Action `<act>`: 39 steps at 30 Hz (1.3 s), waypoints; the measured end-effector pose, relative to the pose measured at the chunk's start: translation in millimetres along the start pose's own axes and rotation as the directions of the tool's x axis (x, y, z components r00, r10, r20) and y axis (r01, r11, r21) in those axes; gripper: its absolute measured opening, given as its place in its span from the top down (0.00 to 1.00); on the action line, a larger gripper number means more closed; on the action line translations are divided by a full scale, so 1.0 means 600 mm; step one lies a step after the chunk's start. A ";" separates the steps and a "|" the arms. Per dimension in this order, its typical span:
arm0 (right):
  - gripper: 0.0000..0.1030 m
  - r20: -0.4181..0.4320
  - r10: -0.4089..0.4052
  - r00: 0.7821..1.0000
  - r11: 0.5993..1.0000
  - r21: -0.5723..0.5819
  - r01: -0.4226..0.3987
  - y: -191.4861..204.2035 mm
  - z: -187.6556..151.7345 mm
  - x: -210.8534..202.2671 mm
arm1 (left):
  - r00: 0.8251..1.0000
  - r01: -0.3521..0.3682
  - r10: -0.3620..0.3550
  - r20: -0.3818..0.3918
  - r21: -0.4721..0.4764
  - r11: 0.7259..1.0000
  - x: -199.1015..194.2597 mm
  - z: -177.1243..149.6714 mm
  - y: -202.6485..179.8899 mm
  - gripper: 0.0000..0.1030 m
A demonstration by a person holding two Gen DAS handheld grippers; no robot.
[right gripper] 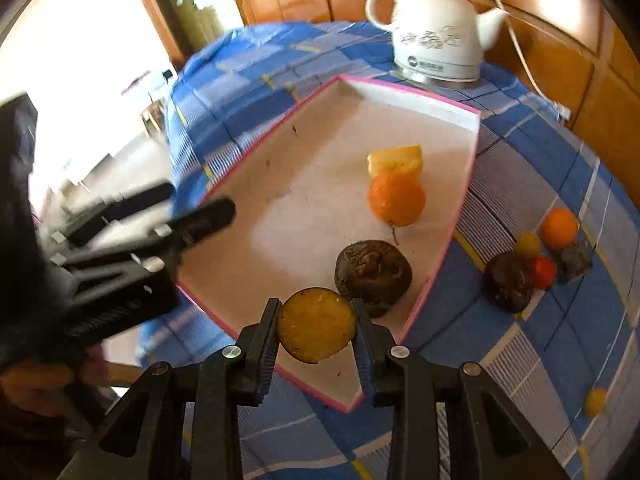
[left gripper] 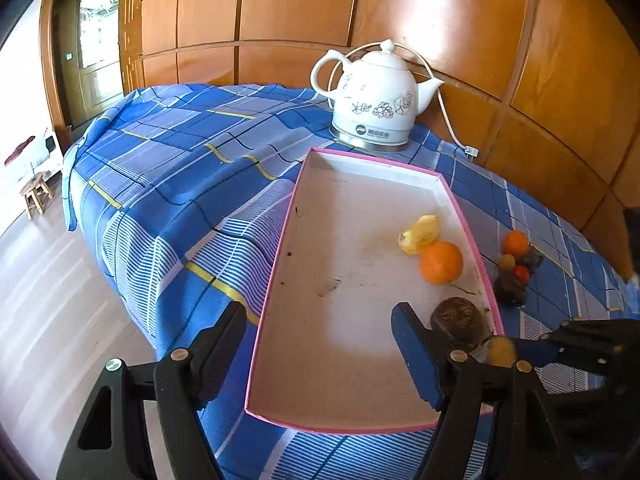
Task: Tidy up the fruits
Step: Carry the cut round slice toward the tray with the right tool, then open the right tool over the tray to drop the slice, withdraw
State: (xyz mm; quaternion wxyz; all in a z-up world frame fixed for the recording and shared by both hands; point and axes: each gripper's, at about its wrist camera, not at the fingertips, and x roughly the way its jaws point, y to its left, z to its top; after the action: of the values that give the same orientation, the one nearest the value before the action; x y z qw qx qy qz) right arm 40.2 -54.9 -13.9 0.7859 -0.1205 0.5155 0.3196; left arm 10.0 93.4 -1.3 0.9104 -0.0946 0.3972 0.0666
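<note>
A: What's the right gripper doing? Looks clamped on a yellow fruit over the tray's near corner.

B: Yep, mid-delivery. Next it probably needs to lower and let go on bare tray floor, clear of the dark fruit just beyond.

A: And the left gripper?

B: Empty, jaws spread, hanging over the tray's near end. Kettle sits well back; loose fruit waits on the cloth.

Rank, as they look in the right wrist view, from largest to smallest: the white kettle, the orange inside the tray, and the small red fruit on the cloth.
1. white kettle, largest though farthest away
2. orange inside the tray
3. small red fruit, clearly smallest
</note>
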 end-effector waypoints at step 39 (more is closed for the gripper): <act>0.55 0.124 -0.188 0.974 0.949 0.278 0.148 -0.205 -0.115 -0.155 | 0.998 0.067 -0.067 -0.005 0.176 0.982 -0.020 -0.018 -0.107 0.26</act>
State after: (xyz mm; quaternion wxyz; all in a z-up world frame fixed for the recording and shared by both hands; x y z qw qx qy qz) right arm 42.3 -220.4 21.3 0.8557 -0.0327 0.4814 0.1871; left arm 7.1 28.2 7.9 0.9172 -0.0269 0.3976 0.0005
